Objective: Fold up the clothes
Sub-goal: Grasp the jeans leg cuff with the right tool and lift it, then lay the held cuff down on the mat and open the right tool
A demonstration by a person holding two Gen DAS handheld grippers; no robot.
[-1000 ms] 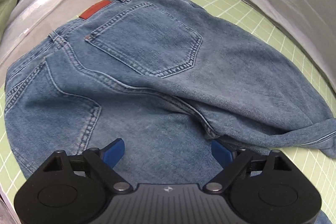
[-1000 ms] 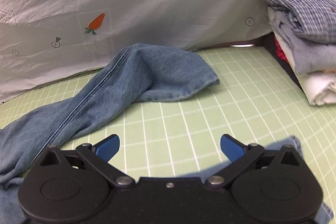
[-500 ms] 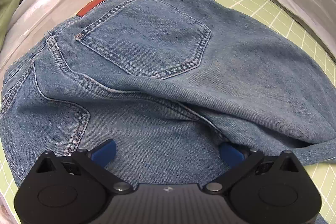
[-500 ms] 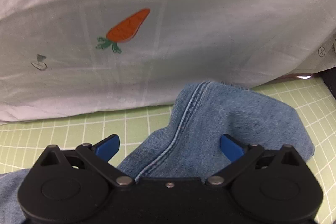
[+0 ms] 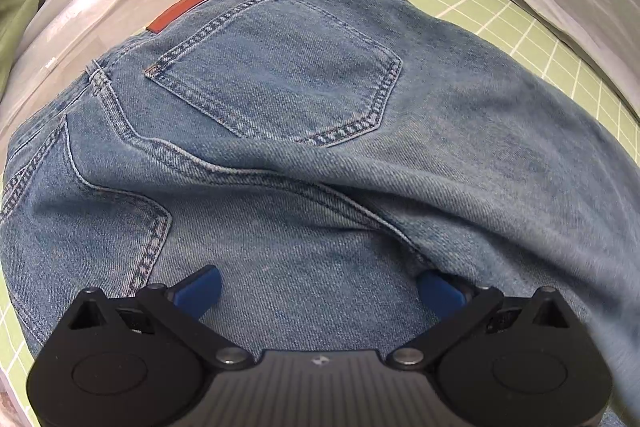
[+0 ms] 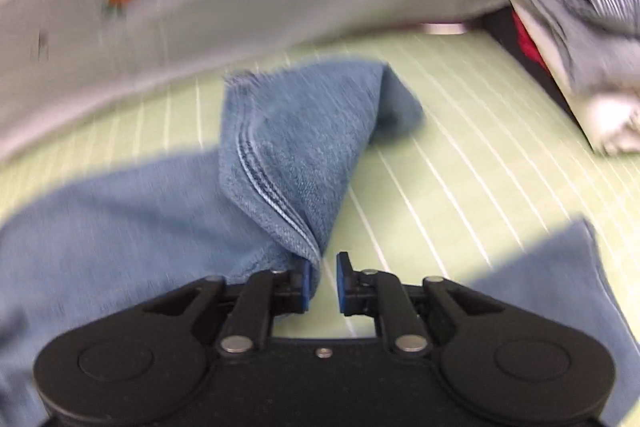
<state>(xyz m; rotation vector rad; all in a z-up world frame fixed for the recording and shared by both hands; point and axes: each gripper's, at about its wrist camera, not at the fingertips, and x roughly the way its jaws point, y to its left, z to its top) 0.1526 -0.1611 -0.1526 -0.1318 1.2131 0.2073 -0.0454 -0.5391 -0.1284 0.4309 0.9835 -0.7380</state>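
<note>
**Jeans on the mat, one leg pinched up**

The jeans lie seat-up across the green grid mat. Over the seat the left gripper hangs with its blue fingers spread wide — nothing between them. The right gripper is nearly closed, its pads nipping the leg's seam — that fold stands lifted off the mat. A stack of folded clothes sits far right.

Left gripper fingers spread wide; right gripper fingers nearly closed.
</note>
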